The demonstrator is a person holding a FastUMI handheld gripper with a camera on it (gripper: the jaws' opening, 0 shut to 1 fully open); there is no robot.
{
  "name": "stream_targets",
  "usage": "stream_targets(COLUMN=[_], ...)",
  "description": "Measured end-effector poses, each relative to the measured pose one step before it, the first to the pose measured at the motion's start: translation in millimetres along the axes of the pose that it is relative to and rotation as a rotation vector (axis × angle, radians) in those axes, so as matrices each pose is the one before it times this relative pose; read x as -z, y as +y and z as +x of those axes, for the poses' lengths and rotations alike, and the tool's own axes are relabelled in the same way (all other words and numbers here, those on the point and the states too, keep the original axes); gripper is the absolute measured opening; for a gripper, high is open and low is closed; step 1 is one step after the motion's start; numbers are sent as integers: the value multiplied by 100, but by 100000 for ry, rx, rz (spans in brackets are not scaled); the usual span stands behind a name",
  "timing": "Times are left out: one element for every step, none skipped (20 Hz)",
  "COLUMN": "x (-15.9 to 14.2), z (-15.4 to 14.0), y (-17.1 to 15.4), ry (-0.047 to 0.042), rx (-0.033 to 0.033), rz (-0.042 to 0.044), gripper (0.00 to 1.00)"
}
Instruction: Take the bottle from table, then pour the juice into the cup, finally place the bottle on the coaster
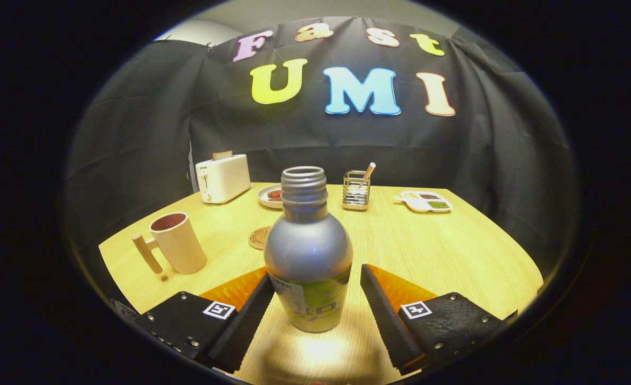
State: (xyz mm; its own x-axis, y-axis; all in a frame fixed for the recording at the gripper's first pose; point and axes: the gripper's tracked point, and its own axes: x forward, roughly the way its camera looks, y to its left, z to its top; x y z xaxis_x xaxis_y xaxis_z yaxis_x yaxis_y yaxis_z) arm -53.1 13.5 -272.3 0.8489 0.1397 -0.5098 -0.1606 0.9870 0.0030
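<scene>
We see the bottle (308,251) standing upright and uncapped on the wooden desk (444,251), right between our gripper (315,278) fingers. The jaws stand wide apart on either side of the bottle's lower half; the left finger lies close against its label, though we cannot tell whether it touches, and the right finger is clearly off it, so nothing is held. The bottle has a grey upper body, a threaded neck and a green label around its base. To its left, nearer us than the far things, stands the cup (179,241), pinkish with a wooden handle pointing left. The round coaster (259,238) lies flat just behind the bottle's left shoulder, partly hidden by it. Along the far edge of the desk we make out a white toaster (223,178), a plate (269,196) with dark food, a wire holder (356,190) with a stick in it, and a white divided tray (423,201).
</scene>
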Motion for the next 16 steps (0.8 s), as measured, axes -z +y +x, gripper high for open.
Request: stream_targets(x=[220, 358, 166, 118, -95, 64, 86, 189, -89, 99, -56, 91, -136, -231, -344, -295], z=[66, 100, 92, 132, 102, 140, 165, 1, -56, 36, -217, 292, -428, 361, -90, -187], y=[6, 240, 280, 264, 94, 127, 187, -41, -138, 37, 105, 316, 392, 102, 101, 55], ry=[851, 1207, 1148, 532, 21, 110, 1066, 1037, 465, 834, 1405, 2367, 1520, 792, 326, -250], rx=[270, -569, -892, -507, -106, -229, -341, -107, 695, 223, -156, -1120, -1191, -962, -88, -456], rz=[-100, 338, 627, 157, -404, -215, 473, 556, 903, 540, -965, -1792, -1521, -1683, -1474, -1246], gripper=[97, 97, 97, 97, 98, 97, 97, 96, 91, 87, 80, 81, 75, 72, 70, 70])
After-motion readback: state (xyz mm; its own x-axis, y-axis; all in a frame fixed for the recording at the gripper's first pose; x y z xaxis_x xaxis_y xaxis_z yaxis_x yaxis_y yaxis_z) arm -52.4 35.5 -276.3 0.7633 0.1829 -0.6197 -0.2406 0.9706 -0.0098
